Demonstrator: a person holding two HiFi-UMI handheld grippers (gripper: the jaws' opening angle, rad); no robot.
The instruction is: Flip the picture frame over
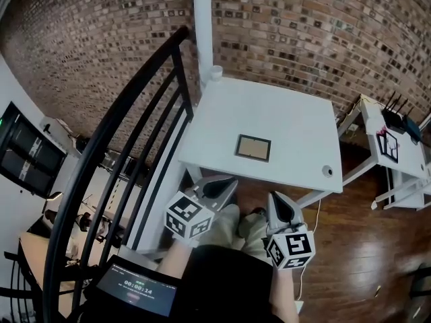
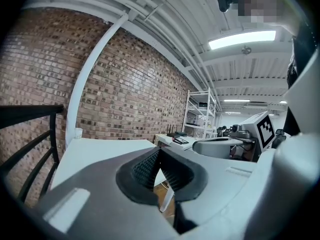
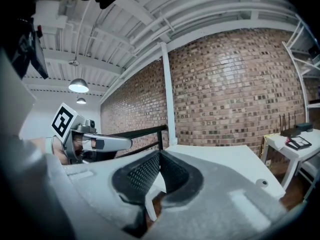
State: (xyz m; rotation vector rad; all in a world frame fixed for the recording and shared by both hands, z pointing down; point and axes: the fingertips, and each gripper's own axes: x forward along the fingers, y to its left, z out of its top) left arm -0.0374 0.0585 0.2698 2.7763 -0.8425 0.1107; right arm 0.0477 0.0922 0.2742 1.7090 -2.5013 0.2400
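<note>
The picture frame (image 1: 253,147) is lying untouched on the counter (image 1: 296,113); left gripper (image 1: 227,182) and right gripper (image 1: 274,198) are hovering short, closed, empty

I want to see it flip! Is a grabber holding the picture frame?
No, the picture frame lies flat on the white table, beyond the left gripper and right gripper, both shut and empty.

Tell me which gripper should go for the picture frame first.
Left, probably. In the head view the left gripper points at the small brown picture frame on the white table and sits nearer it; the right gripper hangs further back. Both are shut, empty.
</note>
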